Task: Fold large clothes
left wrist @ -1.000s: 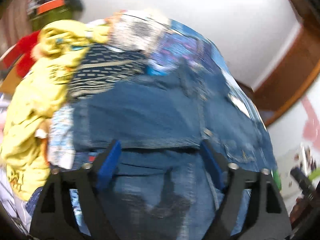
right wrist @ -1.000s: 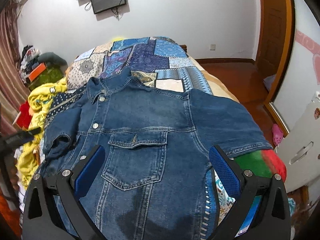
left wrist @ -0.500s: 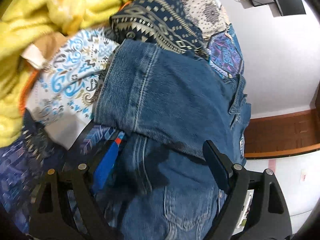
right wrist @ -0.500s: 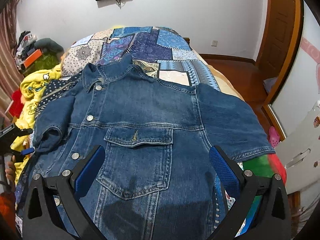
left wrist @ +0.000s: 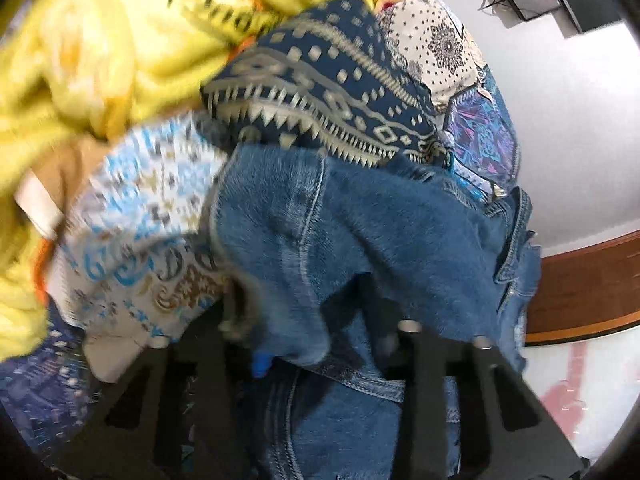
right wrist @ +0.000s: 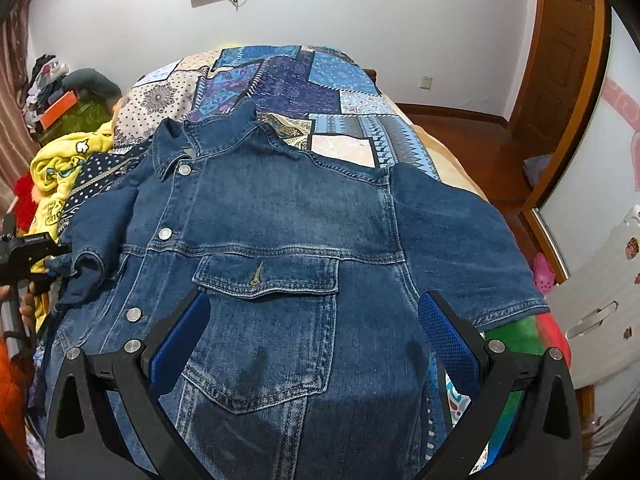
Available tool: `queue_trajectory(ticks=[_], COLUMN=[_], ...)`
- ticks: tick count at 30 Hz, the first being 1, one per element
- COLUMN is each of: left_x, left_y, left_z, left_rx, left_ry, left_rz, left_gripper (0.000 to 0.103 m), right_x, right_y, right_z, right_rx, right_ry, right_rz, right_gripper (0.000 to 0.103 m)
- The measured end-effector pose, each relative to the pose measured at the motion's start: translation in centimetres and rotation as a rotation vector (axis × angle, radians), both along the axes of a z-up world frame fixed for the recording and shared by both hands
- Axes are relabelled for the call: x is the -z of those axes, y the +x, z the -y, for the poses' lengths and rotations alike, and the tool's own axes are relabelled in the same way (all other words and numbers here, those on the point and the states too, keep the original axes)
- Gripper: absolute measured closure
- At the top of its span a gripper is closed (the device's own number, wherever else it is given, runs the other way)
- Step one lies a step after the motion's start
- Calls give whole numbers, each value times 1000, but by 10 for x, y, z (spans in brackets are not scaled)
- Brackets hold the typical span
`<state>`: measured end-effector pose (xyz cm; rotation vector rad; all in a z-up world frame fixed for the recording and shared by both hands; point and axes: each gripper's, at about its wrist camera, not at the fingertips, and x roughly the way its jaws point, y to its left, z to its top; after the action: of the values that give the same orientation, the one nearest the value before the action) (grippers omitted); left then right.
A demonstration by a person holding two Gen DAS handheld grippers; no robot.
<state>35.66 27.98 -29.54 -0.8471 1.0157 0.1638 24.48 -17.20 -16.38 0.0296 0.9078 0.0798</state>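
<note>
The left gripper (left wrist: pixel 316 344) has just been closing, and its jaws now pinch the cuff of the short sleeve (left wrist: pixel 320 248) of the blue denim jacket (right wrist: pixel 280 240) – a second ago they stood wide above the cloth. The sleeve can now be carried inward, likely the first fold. The right gripper (right wrist: pixel 316 344) hovers with fingers apart over the chest pocket (right wrist: pixel 264 320), much as before. The jacket lies buttoned on the patchwork bedspread (right wrist: pixel 288 80), collar at twelve o'clock, with a yellow garment heap (right wrist: pixel 60 168) at ten.
</note>
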Motion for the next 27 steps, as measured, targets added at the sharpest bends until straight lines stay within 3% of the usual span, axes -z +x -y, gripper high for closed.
queue_trajectory(ticks=[3,5,8,13,17,22,27], left_x=[-32,-65,-116,-199,-240,-241,-173], left_y=[-2,-2,-2,0,11,23,33], left_z=[10,23,47,105,175,268,356], left_rx=[25,49,85,202,338,520,699], left_ry=[158,265,366,424,427,402,388], left_rz=[28,89,196,400,513,551,418], left_gripper=[86,86,86,87,87,88,89], right_x=[-3,-6,-9,-17,-22,-26,-24], right_y=[-4,-6,-11,-19,-27,-38,-50], right_z=[4,7,15,37,58,88,115], right_rx=[-1,1,12,50,90,152,201], right_ry=[15,24,38,67,88,105,108], right_rz=[10,22,36,65,89,105,101], right_gripper=[0,0,0,0,0,0,0])
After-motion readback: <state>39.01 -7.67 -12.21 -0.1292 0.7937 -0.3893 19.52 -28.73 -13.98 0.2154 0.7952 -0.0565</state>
